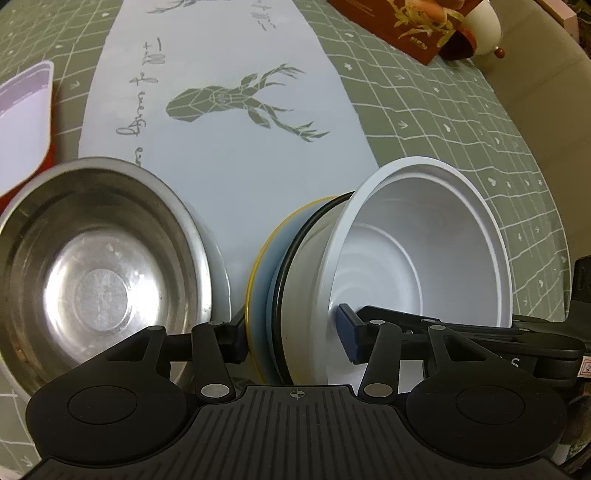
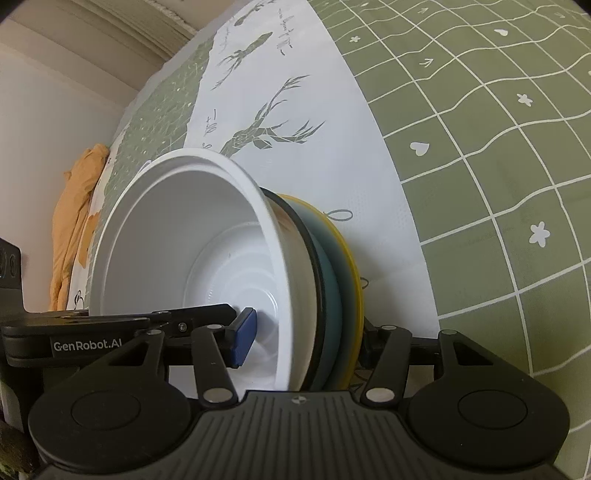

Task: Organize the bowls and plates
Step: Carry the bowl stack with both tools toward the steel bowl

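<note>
A nested stack is held on edge between both grippers: a white plastic bowl (image 1: 417,236), a pale bowl with a black rim (image 1: 310,266) and a blue plate with a yellow rim (image 1: 258,273). My left gripper (image 1: 295,339) is shut on the stack's rim, one pad inside the white bowl. My right gripper (image 2: 303,339) is shut on the same stack (image 2: 184,229) from the opposite side, its blue pad (image 2: 243,336) inside the white bowl. A steel bowl (image 1: 96,266) stands tilted just left of the stack.
The green checked tablecloth (image 1: 461,129) has a white runner with deer prints (image 1: 229,103). A white plastic tray (image 1: 22,122) lies far left. A red box (image 1: 402,26) and a white pot (image 1: 484,26) stand far right. An orange cloth (image 2: 74,221) lies beyond the table.
</note>
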The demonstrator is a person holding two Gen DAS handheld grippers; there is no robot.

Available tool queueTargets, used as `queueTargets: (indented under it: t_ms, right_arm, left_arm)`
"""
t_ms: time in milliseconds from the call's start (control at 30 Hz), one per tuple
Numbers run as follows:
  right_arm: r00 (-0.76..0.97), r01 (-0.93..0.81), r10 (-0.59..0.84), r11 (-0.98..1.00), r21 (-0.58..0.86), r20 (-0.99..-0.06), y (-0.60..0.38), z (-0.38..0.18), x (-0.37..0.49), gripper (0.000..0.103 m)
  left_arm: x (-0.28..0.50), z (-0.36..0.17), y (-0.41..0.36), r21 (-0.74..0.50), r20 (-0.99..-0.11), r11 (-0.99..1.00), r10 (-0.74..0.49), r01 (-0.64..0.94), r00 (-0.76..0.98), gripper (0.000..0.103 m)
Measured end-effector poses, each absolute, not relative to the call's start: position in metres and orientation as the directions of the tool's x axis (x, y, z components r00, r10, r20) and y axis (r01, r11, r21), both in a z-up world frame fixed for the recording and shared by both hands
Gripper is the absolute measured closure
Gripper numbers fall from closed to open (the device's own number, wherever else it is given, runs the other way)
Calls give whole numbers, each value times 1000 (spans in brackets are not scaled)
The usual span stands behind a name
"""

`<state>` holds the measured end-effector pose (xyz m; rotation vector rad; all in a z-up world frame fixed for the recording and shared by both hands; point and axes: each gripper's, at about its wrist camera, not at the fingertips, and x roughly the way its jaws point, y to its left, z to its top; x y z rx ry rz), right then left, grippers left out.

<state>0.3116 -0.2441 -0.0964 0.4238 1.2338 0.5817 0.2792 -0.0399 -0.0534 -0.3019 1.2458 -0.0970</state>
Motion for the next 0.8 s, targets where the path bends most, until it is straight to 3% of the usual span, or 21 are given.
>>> queueTargets:
  t_ms: [800]
  right_arm:
    - [308,-309,640,768,562,-704,-209,-19,291,48]
  left_arm:
    - [244,22,-6,-270,-856,960,-201,-79,477,52]
